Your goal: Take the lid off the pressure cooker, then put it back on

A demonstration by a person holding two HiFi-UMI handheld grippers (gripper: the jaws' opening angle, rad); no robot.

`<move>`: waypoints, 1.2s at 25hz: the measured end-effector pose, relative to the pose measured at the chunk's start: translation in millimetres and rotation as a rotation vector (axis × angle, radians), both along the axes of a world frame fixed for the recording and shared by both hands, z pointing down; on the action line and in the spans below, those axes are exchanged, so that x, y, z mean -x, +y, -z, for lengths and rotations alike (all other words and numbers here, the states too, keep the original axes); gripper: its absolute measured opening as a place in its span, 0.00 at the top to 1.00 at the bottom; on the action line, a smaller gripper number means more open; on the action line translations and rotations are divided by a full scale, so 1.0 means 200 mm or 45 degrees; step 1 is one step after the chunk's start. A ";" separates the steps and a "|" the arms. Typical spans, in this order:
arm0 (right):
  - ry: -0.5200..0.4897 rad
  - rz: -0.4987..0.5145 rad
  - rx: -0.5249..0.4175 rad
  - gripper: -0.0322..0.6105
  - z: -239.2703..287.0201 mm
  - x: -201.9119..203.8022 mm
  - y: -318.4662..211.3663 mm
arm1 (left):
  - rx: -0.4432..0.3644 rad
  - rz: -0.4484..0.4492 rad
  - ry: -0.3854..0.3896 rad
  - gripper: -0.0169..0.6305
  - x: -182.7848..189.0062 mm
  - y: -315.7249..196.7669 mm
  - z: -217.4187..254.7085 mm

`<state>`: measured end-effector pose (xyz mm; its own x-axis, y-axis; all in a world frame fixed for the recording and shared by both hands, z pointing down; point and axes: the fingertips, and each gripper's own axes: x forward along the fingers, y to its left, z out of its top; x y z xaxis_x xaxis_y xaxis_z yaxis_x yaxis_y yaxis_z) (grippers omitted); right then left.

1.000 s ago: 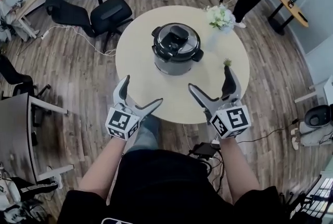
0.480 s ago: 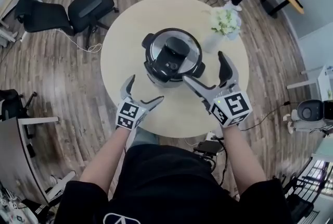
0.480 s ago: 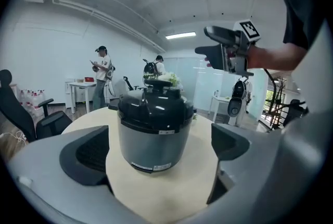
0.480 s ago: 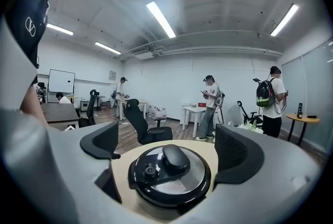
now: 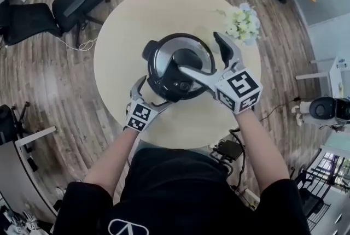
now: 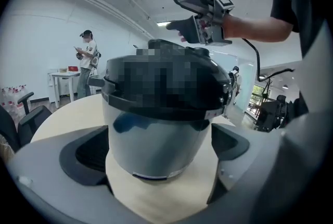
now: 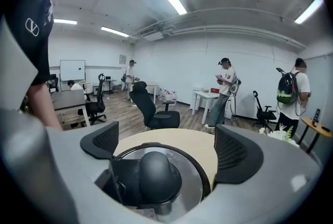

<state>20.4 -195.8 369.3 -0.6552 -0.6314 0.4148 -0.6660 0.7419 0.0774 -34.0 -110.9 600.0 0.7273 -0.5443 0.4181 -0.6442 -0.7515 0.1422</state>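
A grey pressure cooker stands on the round beige table, its lid on, with a black knob on top. My right gripper hovers open above the lid. In the right gripper view the knob sits low between the spread pads, not touched. My left gripper is open at the cooker's near side. In the left gripper view the cooker body fills the gap between the pads, and the right gripper shows above the lid.
A vase of white flowers stands on the table just right of the cooker. Black office chairs are at the far left on the wood floor. People stand by desks at the back. A white machine sits at the right.
The view has closed in on the table. Both grippers moved forward: the right one rose over the lid, the left one came up to the cooker's near side. Both stayed open.
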 end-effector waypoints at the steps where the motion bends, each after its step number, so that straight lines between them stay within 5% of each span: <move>1: 0.034 0.032 0.025 0.04 -0.03 0.02 -0.01 | 0.004 -0.008 -0.001 0.06 -0.01 0.00 0.00; 9: 0.282 0.310 0.349 0.08 -0.42 0.12 -0.01 | 0.017 -0.015 -0.014 0.06 -0.03 0.00 -0.01; 16: 0.492 0.526 0.463 0.39 -0.59 0.16 0.04 | 0.013 -0.014 -0.019 0.06 -0.03 0.00 0.00; 30: 0.414 0.197 0.489 0.51 -0.59 0.15 -0.02 | 0.017 0.000 -0.023 0.06 -0.03 0.00 -0.02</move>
